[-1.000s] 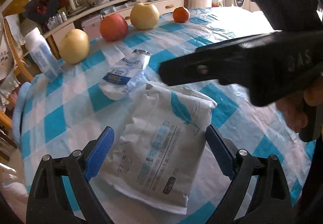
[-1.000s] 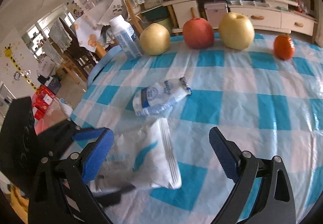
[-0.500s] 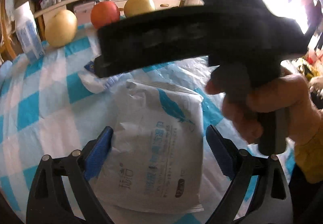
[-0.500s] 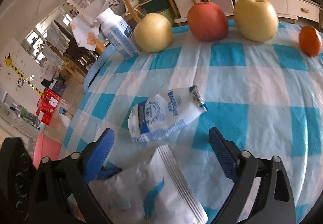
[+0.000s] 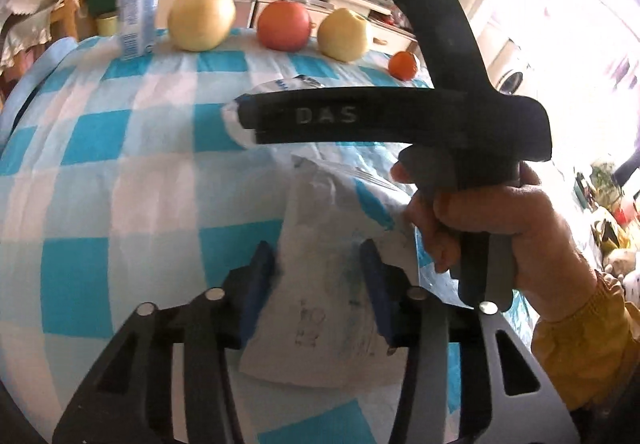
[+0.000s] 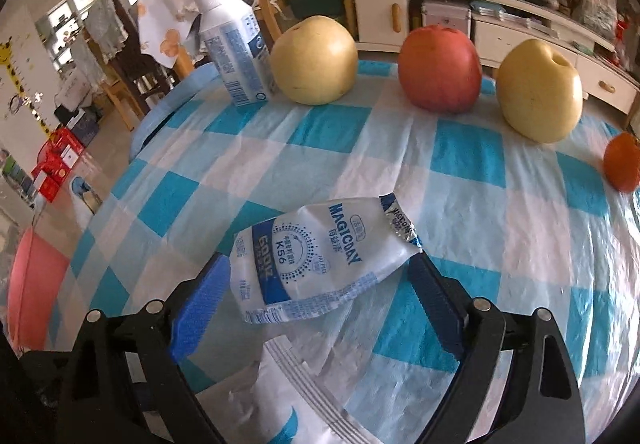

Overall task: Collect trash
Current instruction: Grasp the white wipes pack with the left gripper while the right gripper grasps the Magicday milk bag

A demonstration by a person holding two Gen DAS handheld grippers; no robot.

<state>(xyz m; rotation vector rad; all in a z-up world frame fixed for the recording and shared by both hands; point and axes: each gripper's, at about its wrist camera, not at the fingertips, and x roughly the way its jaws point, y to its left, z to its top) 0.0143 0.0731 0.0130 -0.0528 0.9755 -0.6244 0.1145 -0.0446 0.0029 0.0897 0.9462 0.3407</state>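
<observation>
the white bag (image 5: pixel 320 284) lies lengthwise between the closing left gripper (image 5: pixel 316 268), pads touching; the wrapper (image 6: pixel 320 264) is straddled crosswise by the open right gripper (image 6: pixel 316 304).

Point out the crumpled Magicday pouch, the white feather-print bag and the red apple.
Crumpled Magicday pouch (image 6: pixel 320 264): right wrist view, printed front.
White feather-print bag (image 5: pixel 320 284): left wrist view, middle panel.
Red apple (image 6: pixel 440 67): right wrist view, front skin.

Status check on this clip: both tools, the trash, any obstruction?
Left tool closing around flat white tissue pack. Right tool open, straddling crumpled white-and-blue pouch. Nothing blocking either grab.
</observation>
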